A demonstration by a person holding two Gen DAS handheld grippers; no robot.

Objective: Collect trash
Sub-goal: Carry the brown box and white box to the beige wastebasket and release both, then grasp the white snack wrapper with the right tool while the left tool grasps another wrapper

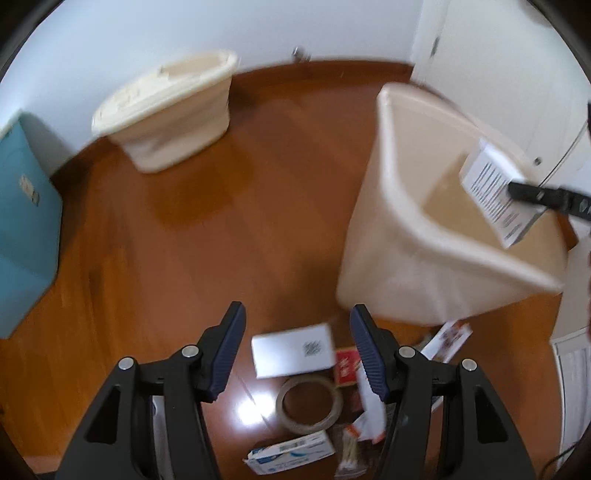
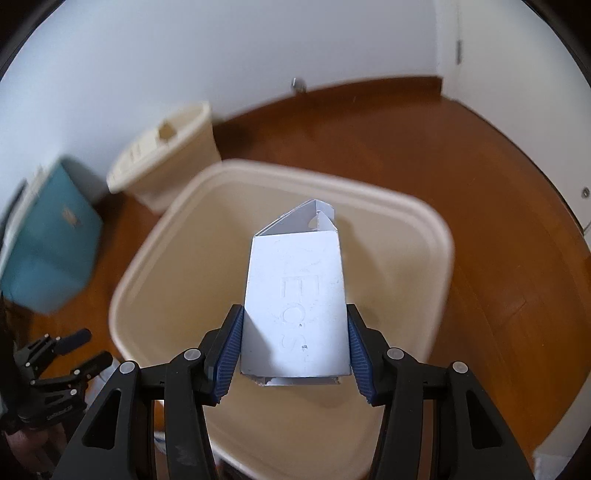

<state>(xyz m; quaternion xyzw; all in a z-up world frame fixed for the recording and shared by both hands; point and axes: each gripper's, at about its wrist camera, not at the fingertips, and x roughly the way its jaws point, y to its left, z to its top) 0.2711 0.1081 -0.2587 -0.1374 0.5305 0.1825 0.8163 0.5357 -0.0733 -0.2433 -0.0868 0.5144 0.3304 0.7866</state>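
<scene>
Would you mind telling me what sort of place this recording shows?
Probably a room in a home: a polished brown wooden floor, plain white walls with a white door, and two cream plastic waste bins, one standing by the wall.

The open bin [image 2: 424, 221] is cream, like the lidded bin [image 1: 166, 122]. The floor [image 1: 240, 206] is reddish-brown wood. A teal box [image 1: 26, 229] stands left. The carton [image 2: 295, 310] is white; the gripper pads [image 2: 231, 354] are ribbed blue on black.
</scene>
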